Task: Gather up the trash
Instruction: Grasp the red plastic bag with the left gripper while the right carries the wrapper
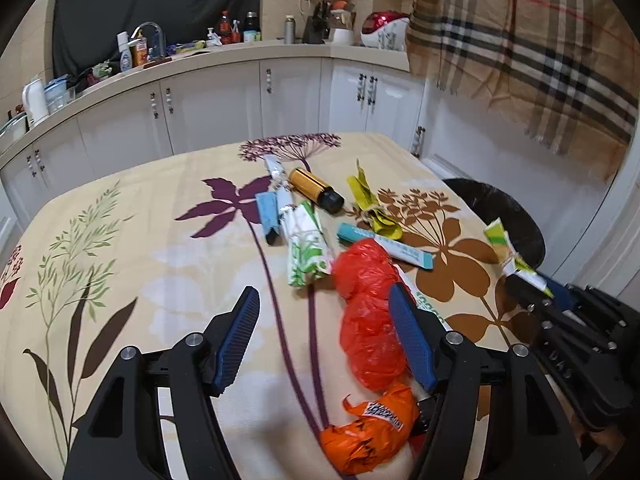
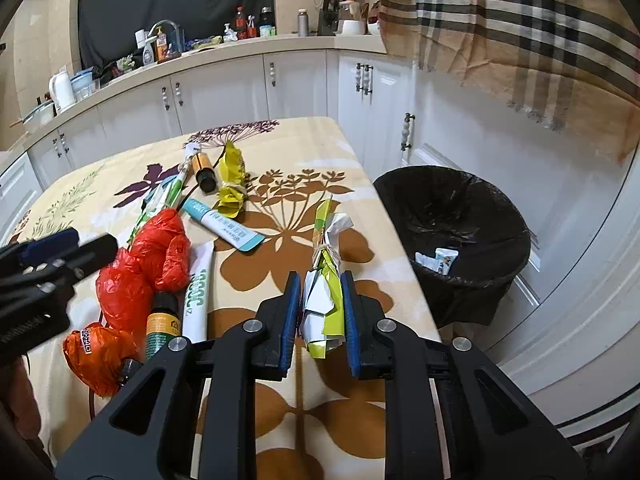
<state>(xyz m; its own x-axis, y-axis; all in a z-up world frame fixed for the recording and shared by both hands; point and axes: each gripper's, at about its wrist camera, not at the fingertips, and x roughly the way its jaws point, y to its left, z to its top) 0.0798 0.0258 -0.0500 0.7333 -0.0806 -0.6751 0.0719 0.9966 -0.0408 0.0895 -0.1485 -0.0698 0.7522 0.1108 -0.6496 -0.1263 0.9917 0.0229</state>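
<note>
Trash lies on the floral tablecloth [image 1: 120,240]: a red plastic bag [image 1: 366,320], an orange wrapper [image 1: 368,428], a green-white packet [image 1: 306,248], a teal tube box [image 1: 384,246], an amber bottle [image 1: 316,189] and a yellow wrapper [image 1: 372,206]. My left gripper [image 1: 324,300] is open, low over the cloth, its right finger beside the red bag. My right gripper [image 2: 320,284] is shut on a tied green-white wrapper [image 2: 326,280] near the table's right edge; the wrapper also shows in the left wrist view [image 1: 512,256]. The black-lined bin [image 2: 456,236] stands on the floor to the right.
White cabinets [image 1: 208,108] and a cluttered counter run behind the table. A plaid cloth [image 1: 540,52] hangs at the upper right. A second amber bottle [image 2: 162,320] and a white tube [image 2: 198,292] lie by the red bag [image 2: 148,268]. The bin holds some scraps [image 2: 438,260].
</note>
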